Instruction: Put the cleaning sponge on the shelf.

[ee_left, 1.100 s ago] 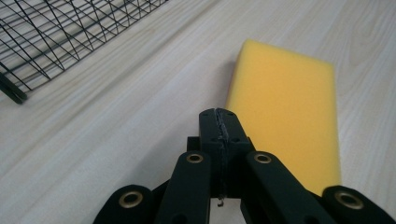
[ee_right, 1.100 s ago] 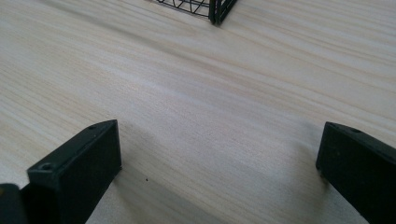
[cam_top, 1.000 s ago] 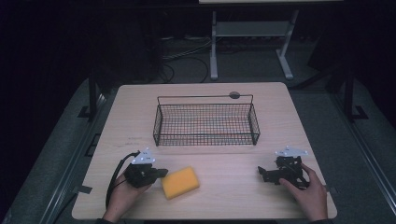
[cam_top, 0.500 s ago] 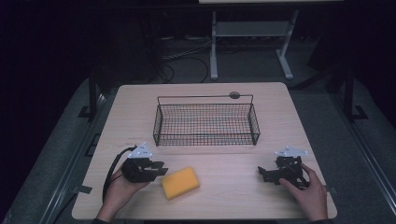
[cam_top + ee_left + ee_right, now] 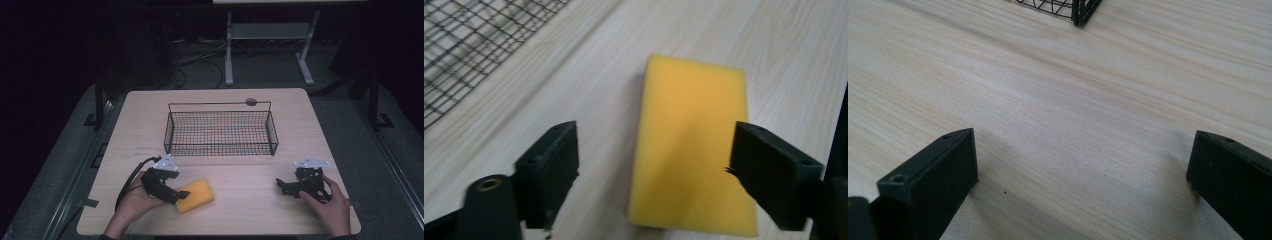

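High view first: near the front edge of the pale wooden table (image 5: 235,200), the left gripper (image 5: 176,194) has its jaws spread wide around a flat yellow foam sponge (image 5: 196,196), not squeezing it. Off to the right, the right gripper (image 5: 281,186) rests on bare wood, jaws wide apart too. Farther back sits a black wire basket (image 5: 221,132).

basket (image 5: 221,131) mid-table (image 5: 300,107); sponge (image 5: 195,195) before it, left; left tongs (image 5: 175,192) astride sponge, right tongs (image 5: 283,186) opposite
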The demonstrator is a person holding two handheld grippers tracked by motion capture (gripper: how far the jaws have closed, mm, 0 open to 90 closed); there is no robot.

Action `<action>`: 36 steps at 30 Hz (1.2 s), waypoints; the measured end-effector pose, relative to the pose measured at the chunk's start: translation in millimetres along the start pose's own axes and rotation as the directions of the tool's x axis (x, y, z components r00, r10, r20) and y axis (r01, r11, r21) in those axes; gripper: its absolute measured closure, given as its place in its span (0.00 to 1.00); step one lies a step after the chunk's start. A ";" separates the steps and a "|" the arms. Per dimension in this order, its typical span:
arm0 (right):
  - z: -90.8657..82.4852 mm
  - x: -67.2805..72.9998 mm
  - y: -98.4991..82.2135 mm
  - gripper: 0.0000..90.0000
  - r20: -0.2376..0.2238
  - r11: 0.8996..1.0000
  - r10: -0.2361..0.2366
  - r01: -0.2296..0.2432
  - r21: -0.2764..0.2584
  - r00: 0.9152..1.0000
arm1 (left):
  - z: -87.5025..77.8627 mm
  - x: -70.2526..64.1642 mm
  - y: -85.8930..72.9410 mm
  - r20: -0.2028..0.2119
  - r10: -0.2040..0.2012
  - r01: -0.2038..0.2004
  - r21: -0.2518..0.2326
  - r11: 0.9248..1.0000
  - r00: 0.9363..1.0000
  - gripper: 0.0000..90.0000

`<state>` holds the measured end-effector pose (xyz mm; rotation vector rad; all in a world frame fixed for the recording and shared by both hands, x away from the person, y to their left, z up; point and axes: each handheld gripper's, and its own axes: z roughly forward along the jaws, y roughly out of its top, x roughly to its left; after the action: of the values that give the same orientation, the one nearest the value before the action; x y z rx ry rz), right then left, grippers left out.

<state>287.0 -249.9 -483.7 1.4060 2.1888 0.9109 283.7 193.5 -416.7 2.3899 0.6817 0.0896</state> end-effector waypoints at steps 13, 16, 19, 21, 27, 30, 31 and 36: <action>0.0 0.0 0.0 0.00 0.000 1.000 0.000 0.000 0.000 1.000 | 27.8 -18.9 18.4 0.026 0.084 -0.087 0.112 0.990 0.996 0.10; 0.0 0.0 0.0 0.00 0.000 1.000 0.000 0.000 0.000 1.000 | 31.8 -20.0 20.1 0.028 0.104 -0.107 0.134 0.985 0.994 0.10; 0.0 0.0 0.0 0.00 0.000 1.000 0.000 0.000 0.000 1.000 | 38.3 -23.0 21.0 0.024 0.114 -0.116 0.153 0.981 0.993 0.10; 0.0 0.0 0.0 0.00 0.000 1.000 0.000 0.000 0.000 1.000 | 39.7 -23.7 21.0 0.022 0.112 -0.114 0.158 0.981 0.993 0.11; 0.0 0.0 0.0 0.00 0.000 1.000 0.000 0.000 0.000 1.000 | 43.8 -23.8 18.7 0.009 0.115 -0.115 0.178 0.977 0.993 0.14; 0.0 0.0 0.0 0.00 0.000 1.000 0.001 -0.001 0.000 1.000 | 46.4 -24.6 18.1 0.004 0.121 -0.119 0.188 0.975 0.993 0.15; 0.0 0.0 0.0 0.00 0.000 1.000 0.001 -0.001 0.000 1.000 | 46.4 -24.6 18.1 0.004 0.121 -0.119 0.188 0.975 0.993 0.15; 0.0 0.0 0.0 0.00 0.000 1.000 0.000 0.000 0.000 1.000 | 49.6 -25.4 17.8 -0.001 0.127 -0.124 0.207 0.970 0.992 0.16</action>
<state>287.0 -249.9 -483.7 1.4059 2.1884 0.9110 281.1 141.1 -442.5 2.6346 0.5689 0.0935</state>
